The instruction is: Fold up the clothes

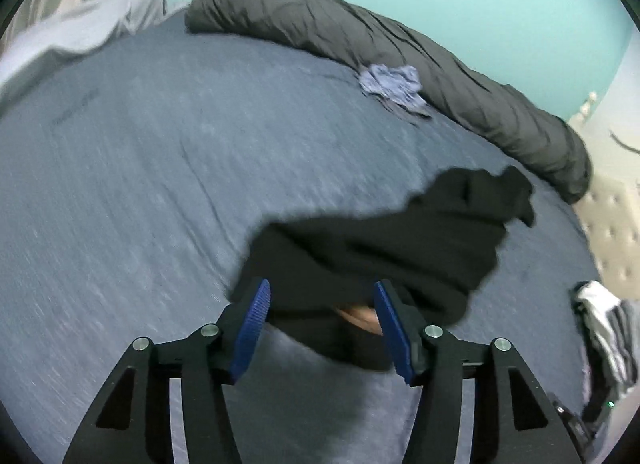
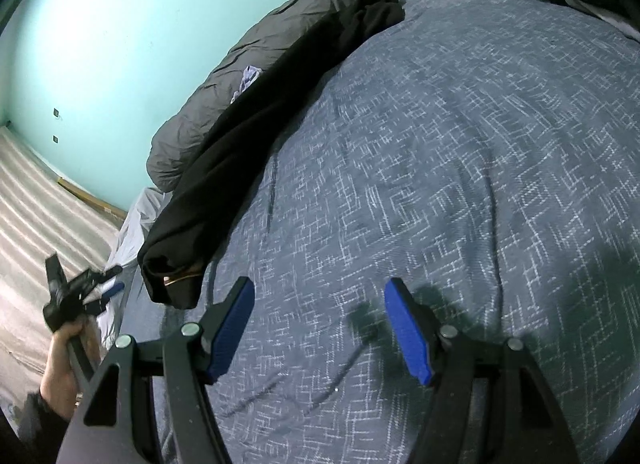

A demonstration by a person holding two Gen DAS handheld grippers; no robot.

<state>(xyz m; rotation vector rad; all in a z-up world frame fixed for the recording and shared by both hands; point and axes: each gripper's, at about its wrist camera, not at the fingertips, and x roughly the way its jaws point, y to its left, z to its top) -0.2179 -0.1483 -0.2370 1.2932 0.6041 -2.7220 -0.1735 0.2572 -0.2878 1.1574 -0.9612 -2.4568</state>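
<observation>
A long black garment (image 1: 400,236) lies crumpled on the blue patterned bed cover (image 1: 140,164). Its near end, with a tan inner strip showing, sits just beyond my left gripper (image 1: 322,316), whose blue pads stand apart and do not press the cloth. In the right wrist view the same black garment (image 2: 248,136) stretches along the bed's far side, and the left gripper (image 2: 108,282) hangs a little apart from its end, held by a hand (image 2: 64,356). My right gripper (image 2: 320,312) is open over the bare bed cover (image 2: 460,144), with nothing between its fingers.
A rolled dark grey duvet (image 1: 400,52) runs along the turquoise wall. A small blue-white cloth (image 1: 394,88) rests against it. A black-and-white garment (image 1: 604,316) lies at the bed's right edge near a tufted headboard (image 1: 612,224). Pale grey fabric (image 1: 72,32) is at far left.
</observation>
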